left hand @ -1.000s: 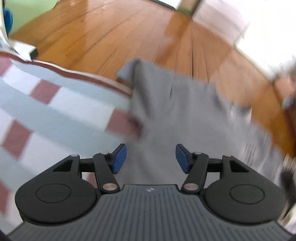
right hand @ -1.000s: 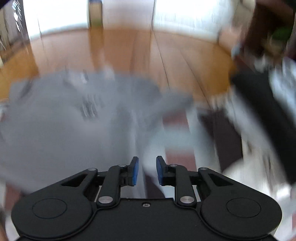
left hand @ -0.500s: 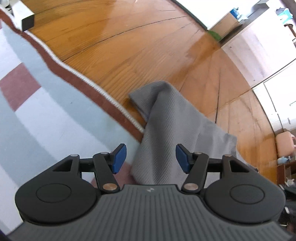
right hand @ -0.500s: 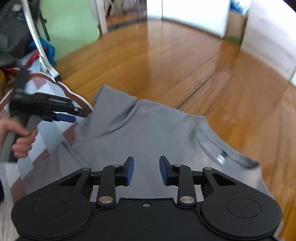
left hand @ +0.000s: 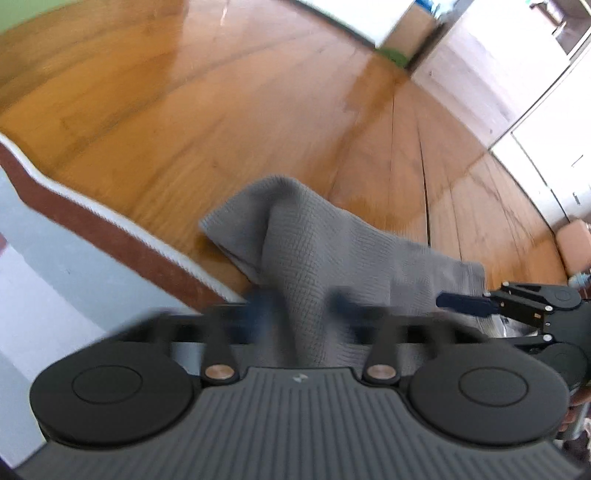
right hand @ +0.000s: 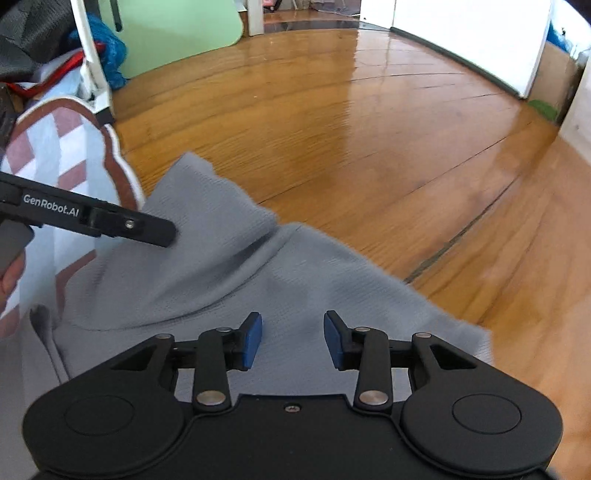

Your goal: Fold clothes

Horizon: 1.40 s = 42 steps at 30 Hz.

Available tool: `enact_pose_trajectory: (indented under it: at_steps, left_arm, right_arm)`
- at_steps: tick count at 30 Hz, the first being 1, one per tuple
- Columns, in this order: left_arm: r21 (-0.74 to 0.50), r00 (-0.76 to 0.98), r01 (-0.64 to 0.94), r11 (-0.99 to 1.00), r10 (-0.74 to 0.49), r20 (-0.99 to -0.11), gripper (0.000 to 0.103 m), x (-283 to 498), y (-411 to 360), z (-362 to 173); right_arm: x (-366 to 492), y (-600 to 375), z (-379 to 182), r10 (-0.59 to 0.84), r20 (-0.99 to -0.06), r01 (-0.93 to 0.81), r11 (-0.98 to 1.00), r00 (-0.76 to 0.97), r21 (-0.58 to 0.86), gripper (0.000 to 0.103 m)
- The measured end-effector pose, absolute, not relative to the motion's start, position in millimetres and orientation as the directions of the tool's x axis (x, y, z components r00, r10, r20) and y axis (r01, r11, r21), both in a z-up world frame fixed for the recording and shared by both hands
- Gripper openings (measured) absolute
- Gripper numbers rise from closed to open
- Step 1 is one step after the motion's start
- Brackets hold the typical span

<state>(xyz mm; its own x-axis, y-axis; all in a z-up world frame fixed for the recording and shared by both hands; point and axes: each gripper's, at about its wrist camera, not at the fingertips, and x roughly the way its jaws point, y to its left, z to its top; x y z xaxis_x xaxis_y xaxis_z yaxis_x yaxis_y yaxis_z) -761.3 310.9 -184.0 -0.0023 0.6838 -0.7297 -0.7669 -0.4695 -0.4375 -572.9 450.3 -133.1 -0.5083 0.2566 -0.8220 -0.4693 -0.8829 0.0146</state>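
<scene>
a: how far along was the folding?

b: barely started, i'd say. the grey top lay rumpled, partly on the rug and partly on the wood floor, with no neat fold showing.

a: and the tongs?

b: the left tongs had just snapped closed on a raised ridge of the top, cloth bunched between the blurred pads. the right tongs had been opening and stood apart over the top, with cloth below them but nothing pinched.

a: so what was left?

b: nearly everything: spreading it flat, then the folds themselves.

a: the room?

b: glossy floor stretched ahead of both tongs to white walls. left of the right tongs sat the scalloped, brown-edged rug, with a green panel and a heap of bags beyond it.
</scene>
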Motion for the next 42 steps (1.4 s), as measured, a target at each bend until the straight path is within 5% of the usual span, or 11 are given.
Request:
enact_pose_trajectory:
  at_steps: [5, 7, 13, 17, 22, 26, 29, 30, 32, 38, 42]
  left_arm:
    - [-0.288, -0.254, -0.782, -0.553, 0.705, -0.662, 0.005, -751, 294, -150]
    - [-0.188, -0.383, -0.776, -0.602, 0.687, -0.617, 0.005, -745, 287, -137]
    - [-0.341, -0.232, -0.665, -0.665, 0.618, -0.751, 0.008, -771, 280, -165]
    - [-0.41, -0.2, -0.573, -0.71, 0.606, -0.77, 0.042, -784, 256, -163]
    - [-0.554, -0.065, -0.526, -0.645, 0.68, -0.73, 0.05, -790, 240, -172]
    - [-0.609, -0.059, -0.506, -0.611, 0.729, -0.682, 0.066, -789, 255, -176]
    - [-0.725, -0.017, -0.405, -0.557, 0.797, -0.603, 0.058, -793, 265, -191]
    - [-0.783, 0.029, -0.349, -0.515, 0.829, -0.558, 0.031, -795, 264, -199]
    - [-0.762, 0.037, -0.366, -0.534, 0.81, -0.585, 0.004, -791, 265, -204]
    - [-0.721, 0.062, -0.529, -0.448, 0.826, -0.56, 0.003, -760, 274, -160]
    - [-0.587, 0.194, -0.734, -0.341, 0.723, -0.663, 0.008, -701, 307, -140]
  right_arm:
    - [-574, 446, -148, 0.278, -0.814, -0.477, -0.879, -0.51, -0.002, 0.043]
    - [-568, 450, -150, 0.288, -0.806, -0.506, -0.863, -0.517, 0.016, 0.05]
    - [-556, 453, -152, 0.338, -0.802, -0.574, -0.819, -0.493, 0.008, 0.055]
    - [-553, 449, -147, 0.4, -0.784, -0.63, -0.776, -0.475, -0.014, 0.055]
    - [-545, 431, -130, 0.41, -0.748, -0.633, -0.774, -0.521, 0.016, 0.056]
    - [-542, 421, -124, 0.401, -0.735, -0.643, -0.763, -0.547, 0.062, 0.056]
    - [-534, 412, -120, 0.374, -0.738, -0.631, -0.771, -0.561, 0.089, 0.056]
    - [-533, 409, -121, 0.37, -0.74, -0.628, -0.773, -0.561, 0.09, 0.056]
    - [-529, 404, -122, 0.366, -0.744, -0.624, -0.776, -0.559, 0.088, 0.056]
    - [-517, 404, -128, 0.374, -0.749, -0.654, -0.749, -0.547, 0.103, 0.056]
    - [-507, 409, -128, 0.397, -0.763, -0.672, -0.737, -0.511, 0.067, 0.055]
